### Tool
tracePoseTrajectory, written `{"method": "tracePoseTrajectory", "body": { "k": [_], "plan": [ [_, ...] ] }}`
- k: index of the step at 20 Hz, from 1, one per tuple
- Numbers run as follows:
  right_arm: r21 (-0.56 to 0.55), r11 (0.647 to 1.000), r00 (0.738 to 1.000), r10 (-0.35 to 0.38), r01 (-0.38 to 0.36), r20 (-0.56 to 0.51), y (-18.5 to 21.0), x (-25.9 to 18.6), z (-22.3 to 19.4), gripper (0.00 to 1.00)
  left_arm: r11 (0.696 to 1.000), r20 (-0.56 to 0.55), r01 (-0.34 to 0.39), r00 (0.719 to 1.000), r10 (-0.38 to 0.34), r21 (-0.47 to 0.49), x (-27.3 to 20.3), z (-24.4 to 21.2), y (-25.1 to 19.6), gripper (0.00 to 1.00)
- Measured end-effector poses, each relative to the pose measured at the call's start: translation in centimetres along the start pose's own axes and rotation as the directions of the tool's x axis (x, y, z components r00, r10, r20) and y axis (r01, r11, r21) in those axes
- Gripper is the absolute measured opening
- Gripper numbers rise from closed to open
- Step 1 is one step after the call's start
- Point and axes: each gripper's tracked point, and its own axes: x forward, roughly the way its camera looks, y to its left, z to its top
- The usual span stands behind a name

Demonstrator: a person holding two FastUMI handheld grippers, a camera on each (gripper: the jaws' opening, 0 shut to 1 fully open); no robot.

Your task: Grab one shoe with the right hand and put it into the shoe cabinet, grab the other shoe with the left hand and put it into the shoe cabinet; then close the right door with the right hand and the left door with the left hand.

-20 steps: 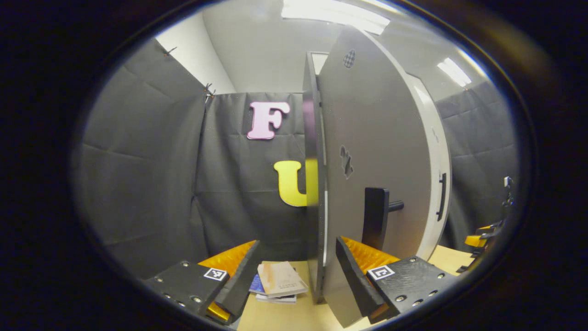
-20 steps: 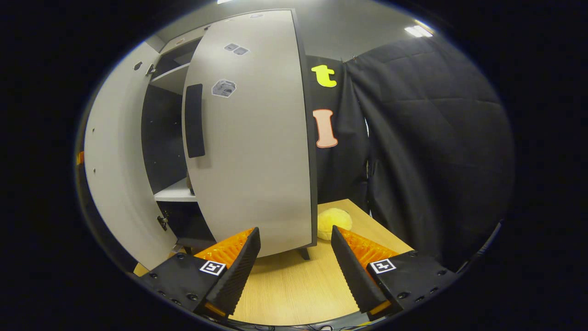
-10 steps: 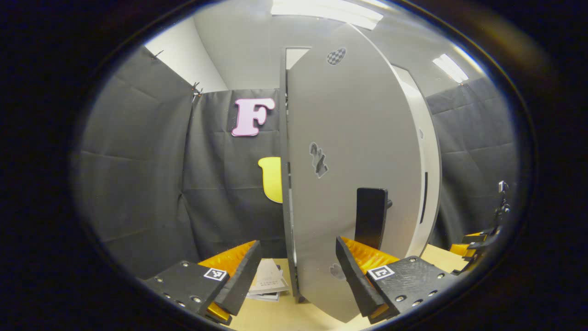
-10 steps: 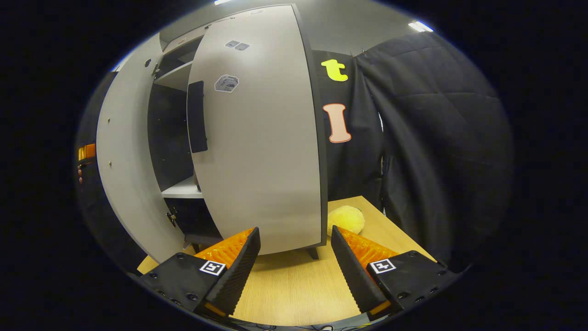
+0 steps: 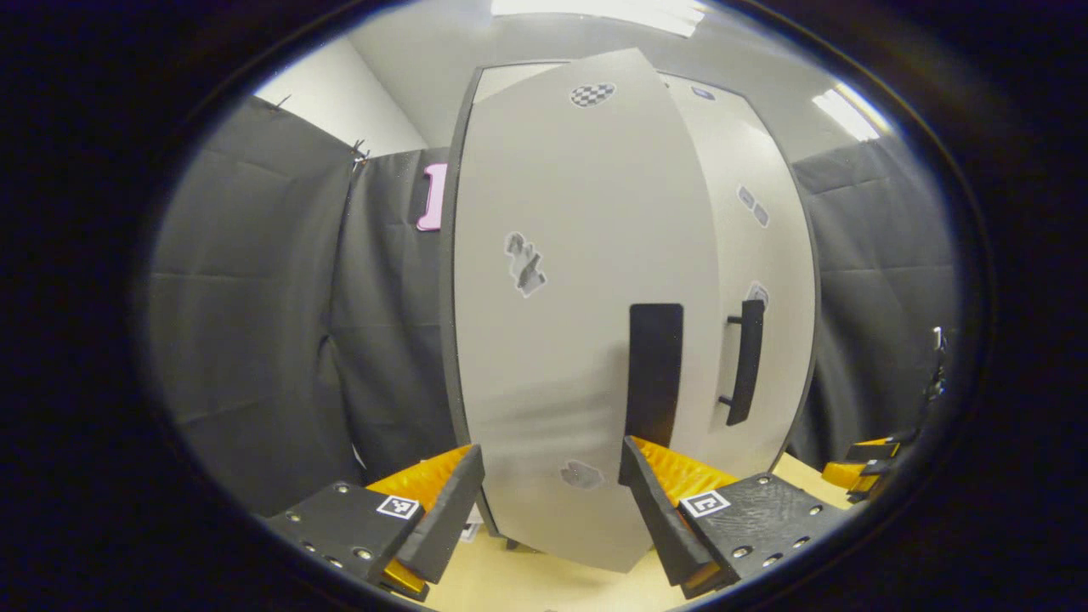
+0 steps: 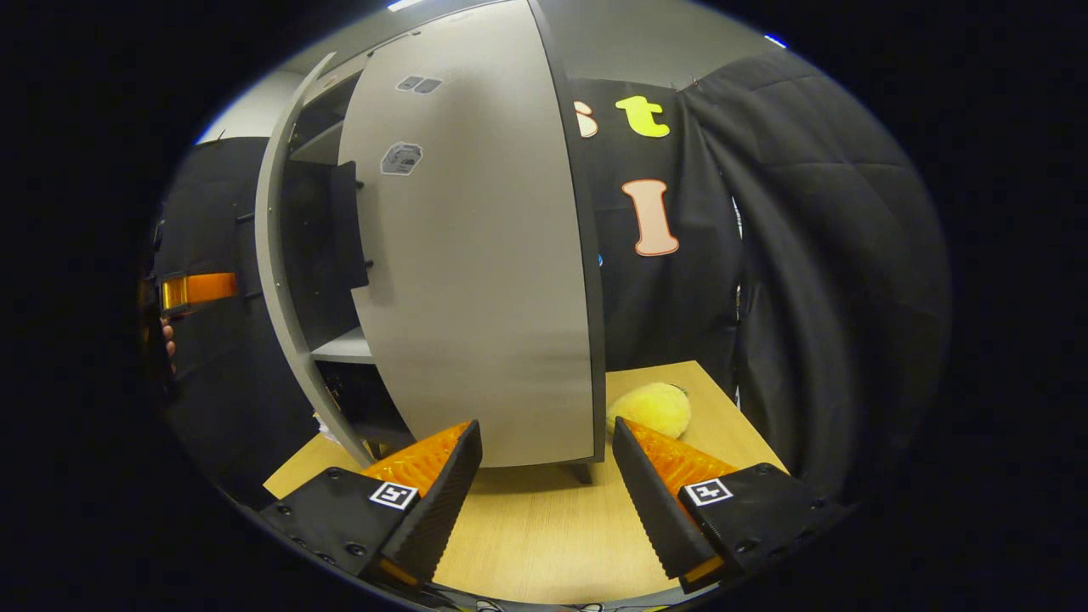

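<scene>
**Both doors swinging toward shut, jaws spread and empty**

The left gripper (image 5: 544,501) has its jaws apart with nothing between them, at the bottom centre of the left gripper view. Its fingers straddle the lower face of the left door (image 5: 578,340), apparently so the gripper can push the panel inward rather than clamp it; whether a finger actually touches the door I cannot tell. Just above the right finger stands the left door's handle (image 5: 654,374), and beside it, further right, the handle (image 5: 746,361) of the right door (image 5: 756,255). The two panels look near each other here, so the cabinet is close to shut.

The right gripper (image 6: 548,501) likewise has its jaws apart and empty, low in the right gripper view, hovering over the bench (image 6: 544,535) just in front of the right door's lower edge. A dark gap in the upper left shows a shelf (image 6: 348,347) of the shoe cabinet (image 6: 293,255). No shoe can be made out in that gap, so they are judged to be inside, hidden by the doors. A yellow plush toy (image 6: 653,408) lies on the bench right of the cabinet, clear of the door's swing.
</scene>
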Motion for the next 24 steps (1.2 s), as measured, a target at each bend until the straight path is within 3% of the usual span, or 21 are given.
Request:
{"method": "tracePoseTrajectory", "body": {
  "k": [2,3,5,6,8,9,11,12,15,17,20,21,23,24],
  "plan": [
    [-0.027,0.999,1.0,0.019,-0.018,0.022,-0.7,0.4,1.0,0.98,0.999,-0.006,-0.035,0.999,0.035,-0.022,-0.8,-0.5,-0.2,0.94],
    [-0.046,0.999,0.999,0.025,-0.023,0.032,-1.0,0.5,1.3,0.98,0.998,-0.005,-0.049,0.999,0.049,-0.048,-1.4,-0.7,-0.1,1.0],
    [-0.066,0.997,0.998,0.05,-0.047,0.047,-0.9,0.5,2.3,0.98,0.992,0.003,-0.07,0.997,0.071,-0.104,-2.6,-0.9,0.2,1.0],
    [-0.071,0.995,0.996,0.069,-0.065,0.056,-0.4,0.4,3.0,0.98,0.989,0.009,-0.069,0.997,0.071,-0.134,-3.1,-1.0,0.1,0.87],
    [-0.087,0.994,0.993,0.078,-0.071,0.088,0.4,-0.2,4.8,0.98,0.982,0.014,-0.064,0.998,0.068,-0.175,-4.0,-1.0,0.6,1.0],
    [-0.088,0.994,0.991,0.079,-0.069,0.111,0.8,-0.5,5.8,0.98,0.981,0.021,-0.063,0.997,0.068,-0.183,-4.3,-0.8,1.1,1.0],
    [-0.076,0.994,0.986,0.087,-0.076,0.14,2.1,-0.6,7.5,0.93,0.982,0.038,-0.068,0.996,0.076,-0.177,-5.0,-0.5,2.5,1.0],
    [-0.071,0.995,0.985,0.081,-0.071,0.15,2.5,-0.7,8.3,0.98,0.983,0.052,-0.066,0.996,0.076,-0.172,-5.2,-0.2,2.9,1.0],
    [-0.056,0.997,0.98,0.061,-0.051,0.192,3.6,-1.6,10.9,0.98,0.985,0.104,-0.037,0.993,0.056,-0.17,-5.9,0.6,4.0,1.0],
    [-0.058,0.997,0.973,0.053,-0.041,0.224,4.3,-2.4,12.0,0.98,0.985,0.146,-0.017,0.988,0.042,-0.169,-6.3,1.2,4.4,0.94],
    [-0.064,0.998,0.976,0.029,-0.016,0.216,4.9,-3.5,11.3,0.98,0.988,0.212,0.003,0.977,0.03,-0.153,-7.0,2.4,5.2,1.0],
    [-0.066,0.998,0.975,0.014,0.0,0.222,5.0,-4.0,11.1,0.98,0.99,0.228,0.01,0.974,0.022,-0.138,-7.3,2.6,5.5,0.94],
    [-0.072,0.997,0.974,-0.023,0.04,0.226,4.8,-4.7,10.2,0.98,0.994,0.238,0.0,0.971,0.025,-0.107,-7.5,2.6,6.4,0.94],
    [-0.074,0.996,0.973,-0.037,0.055,0.227,4.8,-5.0,9.7,1.0,0.995,0.238,0.001,0.971,0.023,-0.102,-7.5,2.3,6.8,1.0]
  ]
}}
